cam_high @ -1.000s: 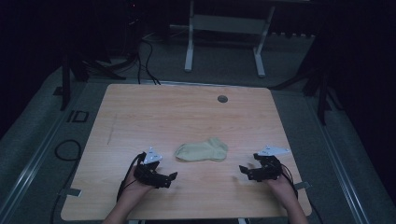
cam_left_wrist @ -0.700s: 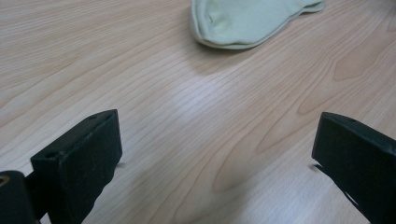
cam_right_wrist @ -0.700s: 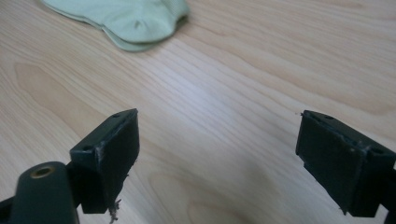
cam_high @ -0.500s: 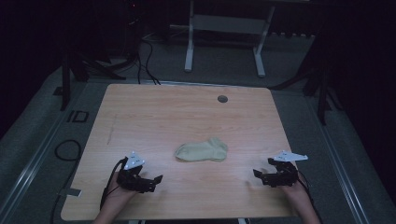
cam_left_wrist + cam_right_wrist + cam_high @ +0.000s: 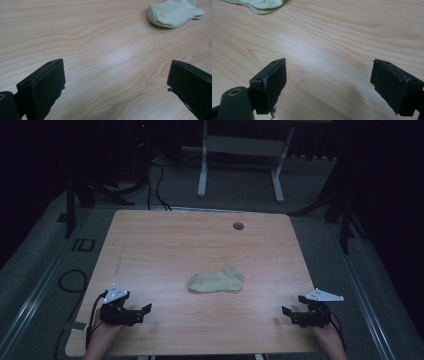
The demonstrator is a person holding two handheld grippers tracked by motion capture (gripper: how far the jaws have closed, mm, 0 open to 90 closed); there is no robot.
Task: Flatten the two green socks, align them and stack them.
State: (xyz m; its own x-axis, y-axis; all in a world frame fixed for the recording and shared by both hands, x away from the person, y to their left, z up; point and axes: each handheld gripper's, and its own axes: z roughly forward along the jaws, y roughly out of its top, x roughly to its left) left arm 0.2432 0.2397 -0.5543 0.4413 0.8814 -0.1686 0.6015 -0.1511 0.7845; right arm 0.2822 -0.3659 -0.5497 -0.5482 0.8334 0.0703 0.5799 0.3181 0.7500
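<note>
Two grippers sit low at the near edge of the table, both pulled back and outward compared with a second ago, when they flanked the sock closely. Left gripper is now near the front-left corner, well apart from the sock; half a second ago it was already retreating, now slightly further out. Right gripper is at the front-right, also well apart from the sock, its grey plate up top and the hand behind it. The sock hasn't moved across the three frames: it lies flat, pale yellow-green, slightly front of table centre, long axis across the table, nothing touching it. In the left gripper view the jaws stand wide with bare wood between them and the sock far off at top right. In the right gripper view the jaws are also spread wide over bare wood, holding nothing, with an edge of the sock at top left. A small dark round spot sits at the far side of the table, unchanged
</note>
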